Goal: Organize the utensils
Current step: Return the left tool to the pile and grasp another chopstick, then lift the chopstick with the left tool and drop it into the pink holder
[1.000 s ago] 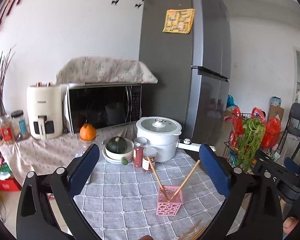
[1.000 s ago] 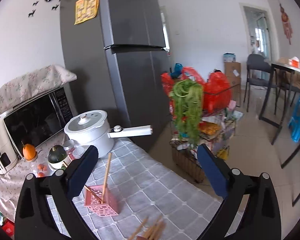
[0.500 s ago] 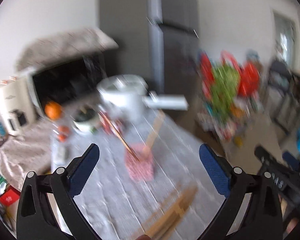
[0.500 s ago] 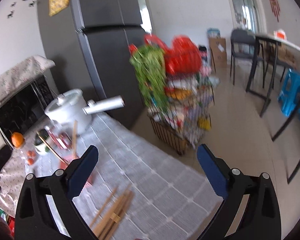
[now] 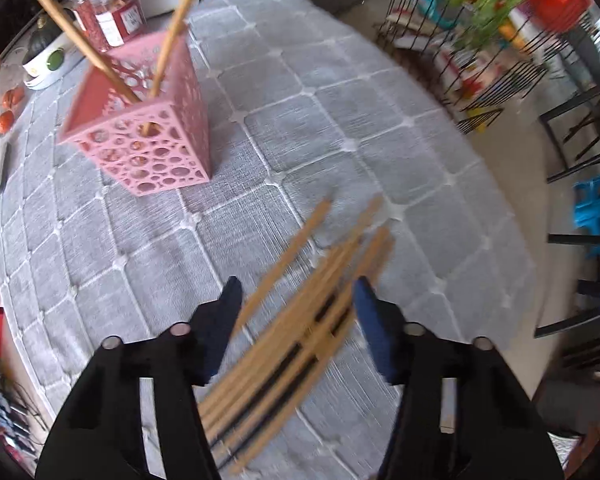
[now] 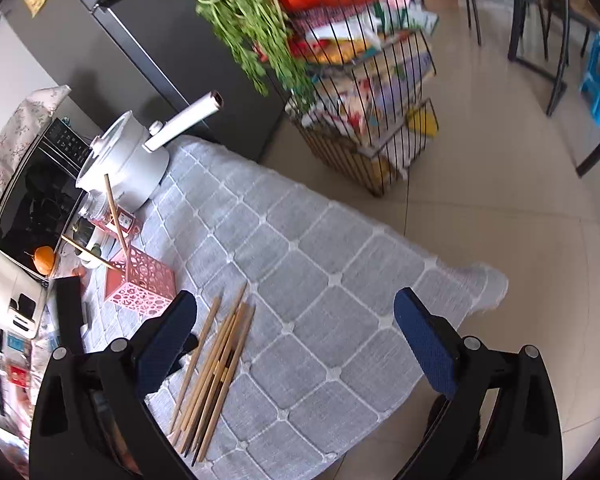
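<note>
Both grippers have dropped from a view of the room to the grey checked tablecloth (image 5: 380, 128). The left gripper (image 5: 296, 296), its jaws just narrowed to about half-open, straddles the loose chopsticks (image 5: 300, 320) without pinching them, so a pickup looks imminent. The right gripper (image 6: 296, 316) hangs wide open and empty. The thin tan chopsticks lie fanned out; the pink holder (image 5: 148, 120), at 11 o'clock, has two.

Two wooden chopsticks (image 6: 115, 216) stand in one pink perforated holder (image 6: 140, 286) at the left of the right wrist view. A loose bundle of chopsticks (image 6: 214, 368) lies at lower centre, roughly seven, though overlap hides the exact count. One white pot (image 6: 126, 162), one orange fruit (image 6: 44, 259), two spice jars (image 5: 110, 18).
</note>
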Demonstrator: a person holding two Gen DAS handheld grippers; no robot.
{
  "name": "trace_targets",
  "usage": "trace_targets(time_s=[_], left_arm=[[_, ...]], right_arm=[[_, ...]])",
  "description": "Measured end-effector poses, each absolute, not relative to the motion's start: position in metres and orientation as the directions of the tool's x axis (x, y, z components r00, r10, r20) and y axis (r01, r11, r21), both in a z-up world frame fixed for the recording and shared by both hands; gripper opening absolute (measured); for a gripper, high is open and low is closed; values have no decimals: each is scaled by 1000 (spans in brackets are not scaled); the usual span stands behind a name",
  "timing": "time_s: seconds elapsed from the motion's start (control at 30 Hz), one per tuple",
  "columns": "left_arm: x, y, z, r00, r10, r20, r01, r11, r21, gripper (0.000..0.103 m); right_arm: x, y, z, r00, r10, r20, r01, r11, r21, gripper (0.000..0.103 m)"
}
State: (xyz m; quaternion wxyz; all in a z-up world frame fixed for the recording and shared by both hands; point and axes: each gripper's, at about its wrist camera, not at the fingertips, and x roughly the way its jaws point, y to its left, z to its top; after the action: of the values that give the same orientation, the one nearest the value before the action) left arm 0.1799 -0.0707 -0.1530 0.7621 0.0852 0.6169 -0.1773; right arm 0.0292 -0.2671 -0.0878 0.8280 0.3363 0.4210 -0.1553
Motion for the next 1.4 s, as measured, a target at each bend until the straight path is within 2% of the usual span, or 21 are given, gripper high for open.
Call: trace_targets(time_s=[0.2, 0.37, 0.47, 0.6, 0.63, 0.7, 0.87, 0.97, 1.13, 1.4], left_arm=[[204, -85, -182, 189, -95, -977, 382, 924, -16, 34], [214, -95, -195, 187, -97, -978, 408, 913, -13, 29], [213, -97, -196, 192, -101, -976, 432, 902, -8, 15], [200, -94, -193, 237, -85, -968, 453, 891, 33, 12], [196, -90, -191, 251, -87, -964, 452, 891, 37, 11], [185, -76, -178, 294, -125, -948, 440, 898, 18, 10], [151, -33, -119, 420, -235, -876, 403, 914, -52, 7], [132, -17, -85, 496, -273, -824, 401, 914, -62, 6], [103, 6, -38, 588, -318, -744, 409, 910, -65, 6], [96, 31, -28, 598, -337, -727, 397, 913, -96, 6]], right_arm=[[32, -274, -100, 572, 77, -816, 553, 699, 454, 96], [35, -273, -105, 555, 80, -828, 553, 707, 440, 96], [41, -270, -113, 536, 105, -838, 553, 706, 442, 96], [52, -261, -127, 496, 103, -862, 569, 712, 412, 96], [57, -257, -131, 481, 101, -871, 569, 720, 398, 93], [67, -249, -138, 456, 102, -884, 566, 734, 377, 80], [95, -220, -164, 384, 180, -906, 534, 757, 377, 43], [109, -204, -178, 352, 219, -910, 539, 747, 389, 34], [126, -187, -191, 319, 200, -926, 560, 749, 354, 30], [142, -183, -207, 307, 200, -930, 583, 734, 350, 21]])
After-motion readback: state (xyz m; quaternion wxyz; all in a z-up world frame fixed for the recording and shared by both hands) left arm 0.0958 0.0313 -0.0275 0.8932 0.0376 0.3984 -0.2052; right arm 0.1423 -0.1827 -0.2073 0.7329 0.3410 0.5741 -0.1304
